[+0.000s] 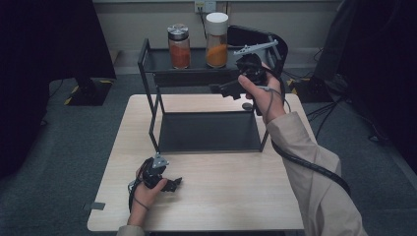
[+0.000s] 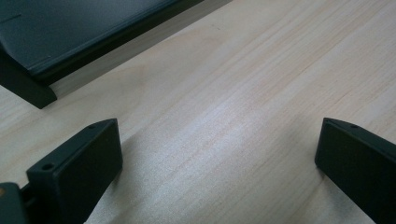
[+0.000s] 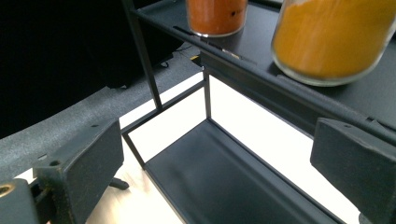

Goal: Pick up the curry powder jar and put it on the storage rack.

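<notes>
Grey carpet all round, dark screens to either side, pale wooden table (image 1: 211, 206) in the middle with a black two-tier rack (image 1: 206, 132) standing on its far half. On the rack's upper shelf, toward twelve o'clock: red-spice jar (image 1: 179, 46) with a metal lid, and just beside it, at its three o'clock, yellow-spice jar (image 1: 217, 40) with a white lid. Both upright, both untouched. Lower shelf bare.

Right gripper (image 1: 233, 88) raised at about one o'clock, beside the rack's right end and level with the upper shelf, jaws spread wide, nothing between them; in the right gripper view, yellow-spice jar (image 3: 334, 39) close ahead, up toward one o'clock. Left gripper (image 1: 169, 184) low over the table at about seven o'clock, jaws likewise wide and empty, only bare wood between them.

Judged progress: barely begun. Approach under way, probably toward the yellow-spice jar; grasp, lift and placement all left to do.
</notes>
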